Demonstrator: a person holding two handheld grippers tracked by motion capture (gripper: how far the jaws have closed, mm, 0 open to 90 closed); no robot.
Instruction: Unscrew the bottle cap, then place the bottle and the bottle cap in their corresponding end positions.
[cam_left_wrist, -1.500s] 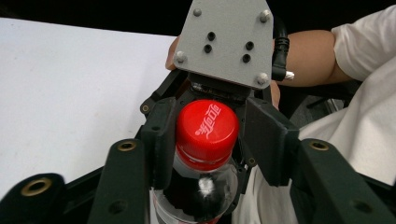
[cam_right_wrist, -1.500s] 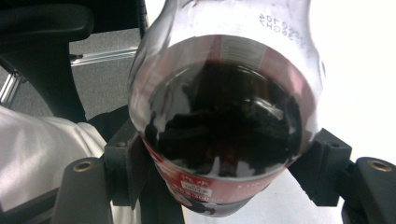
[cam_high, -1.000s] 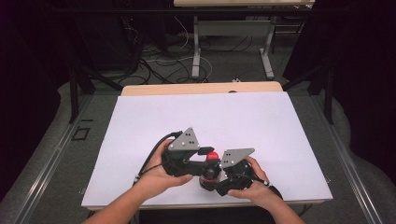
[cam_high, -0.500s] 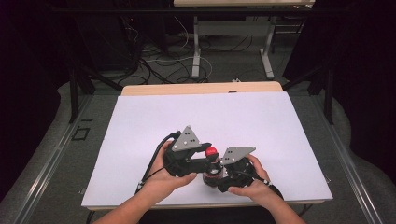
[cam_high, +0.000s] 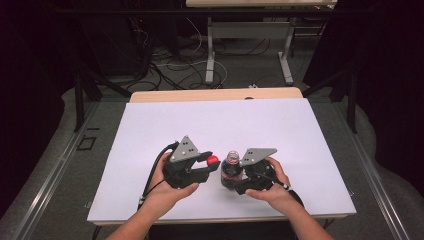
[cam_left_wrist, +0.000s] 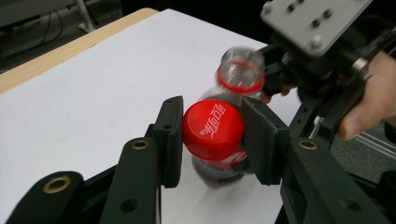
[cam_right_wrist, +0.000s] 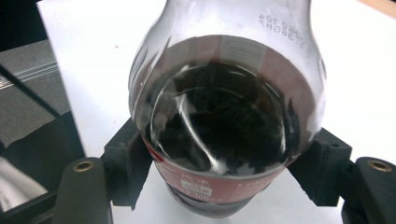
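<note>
- While I am watching from the high view, my left gripper (cam_high: 207, 162) is pinching the red screw cap (cam_high: 213, 160), which is sitting apart from the cola bottle (cam_high: 230, 171); a second ago the cap was still over the bottle's neck, tight between the two grippers.
- Since then my left hand (cam_high: 167, 192) is sitting further to the left on the white table (cam_high: 150, 130), so a gap is showing between cap and bottle mouth.
- Looking along the left gripper's jaws, I am seeing both pads pressing on the rim of the red screw cap (cam_left_wrist: 213, 130), printed top facing the camera, with the open bottle neck (cam_left_wrist: 241, 70) and its red ring just behind it.
- My right gripper (cam_high: 239, 176) is clamping the cola bottle by its body, as it was before; the bottle is standing near the front edge of the table, about mid-width.
- Looking along the right gripper's jaws, I am seeing the pads squeezing the labelled waist of the cola bottle (cam_right_wrist: 224, 121), dark drink inside it.
- My right hand (cam_high: 272, 187) is staying almost where it was.
</note>
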